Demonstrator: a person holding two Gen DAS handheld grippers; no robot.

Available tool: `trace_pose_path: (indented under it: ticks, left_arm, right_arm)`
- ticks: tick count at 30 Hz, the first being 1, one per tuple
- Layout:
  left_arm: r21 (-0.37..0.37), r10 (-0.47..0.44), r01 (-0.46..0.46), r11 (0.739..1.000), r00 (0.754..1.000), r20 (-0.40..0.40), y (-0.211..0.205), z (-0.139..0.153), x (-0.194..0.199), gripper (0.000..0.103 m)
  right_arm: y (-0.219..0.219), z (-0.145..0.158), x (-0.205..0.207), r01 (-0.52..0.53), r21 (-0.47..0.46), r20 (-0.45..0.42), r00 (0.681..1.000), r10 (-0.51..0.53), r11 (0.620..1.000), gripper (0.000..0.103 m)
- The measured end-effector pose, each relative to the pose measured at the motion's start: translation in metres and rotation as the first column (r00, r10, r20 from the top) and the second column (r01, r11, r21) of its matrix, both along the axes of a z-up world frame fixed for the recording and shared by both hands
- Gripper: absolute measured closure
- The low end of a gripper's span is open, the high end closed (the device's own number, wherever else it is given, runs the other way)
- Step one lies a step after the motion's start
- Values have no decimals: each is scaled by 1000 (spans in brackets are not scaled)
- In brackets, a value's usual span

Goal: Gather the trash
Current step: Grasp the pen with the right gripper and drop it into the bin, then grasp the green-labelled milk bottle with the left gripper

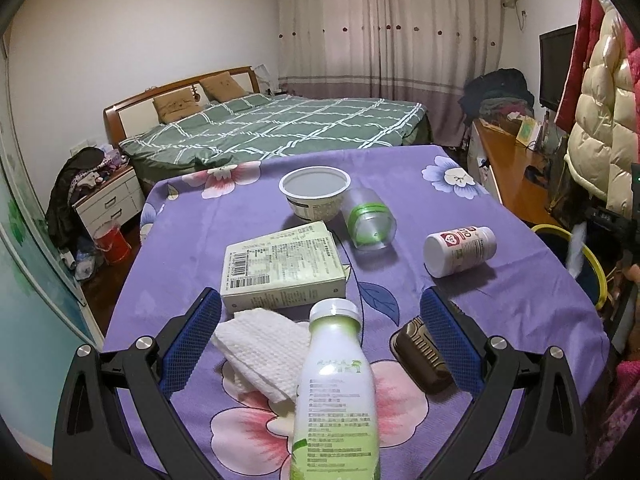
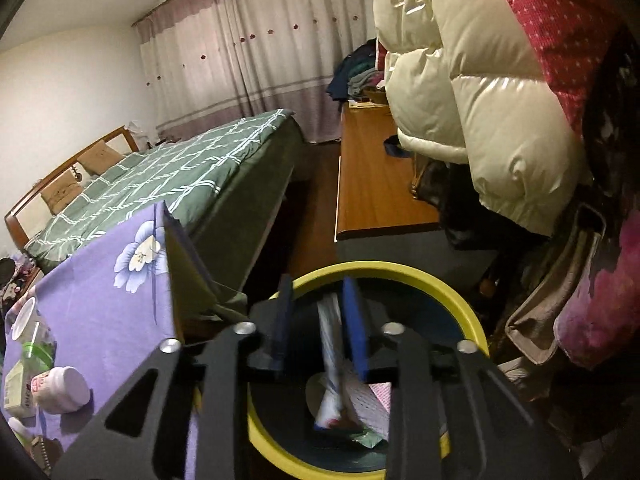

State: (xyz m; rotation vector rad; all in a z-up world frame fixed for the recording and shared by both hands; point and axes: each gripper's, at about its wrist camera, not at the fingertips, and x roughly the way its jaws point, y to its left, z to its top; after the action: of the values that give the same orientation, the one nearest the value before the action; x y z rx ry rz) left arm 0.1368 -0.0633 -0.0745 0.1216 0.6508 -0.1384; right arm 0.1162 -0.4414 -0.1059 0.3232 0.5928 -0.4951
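Note:
My left gripper stands wide open low over the purple flowered tablecloth. Between its blue pads, untouched by either, are an upright green-and-white bottle, a crumpled white tissue and a dark brown ridged object. Beyond lie a cardboard box, a white bowl, a tipped clear cup with a green band and a white pill bottle. My right gripper hangs over the yellow-rimmed bin, jaws slightly parted. A blurred white wrapper sits loose between and below them.
The bin stands just off the table's right edge. More wrappers lie inside it. A wooden desk, hanging puffy coats and a bag crowd the right side. A green plaid bed lies beyond the table.

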Motion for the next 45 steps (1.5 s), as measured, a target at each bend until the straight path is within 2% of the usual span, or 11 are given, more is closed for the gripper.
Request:
trace_pose_path:
  ticks: [12, 18, 31, 39, 40, 45]
  left_arm:
    - [16, 17, -16, 1000, 998, -53, 7, -13, -5, 5]
    - [39, -9, 14, 999, 994, -113, 2, -27, -11, 21]
    - [59, 8, 4, 998, 977, -214, 2, -49, -3, 28]
    - [64, -3, 21, 998, 961, -275, -2, -60, 10, 44]
    - [58, -9, 26, 998, 959, -282, -1, -61, 11, 50]
    - [51, -32, 49, 998, 956, -291, -4, -60, 9, 51]
  right_arm:
    - [14, 3, -3, -36, 11, 5, 999, 36, 999, 69]
    - [14, 4, -3, -37, 10, 5, 999, 36, 999, 69]
    - [20, 3, -2, -52, 17, -3, 999, 52, 998, 66]
    - [19, 3, -1, -60, 28, -5, 998, 60, 998, 66]
    - [19, 2, -1, -61, 29, -5, 998, 61, 998, 66]
    - [18, 3, -1, -64, 32, -4, 998, 64, 997, 66]
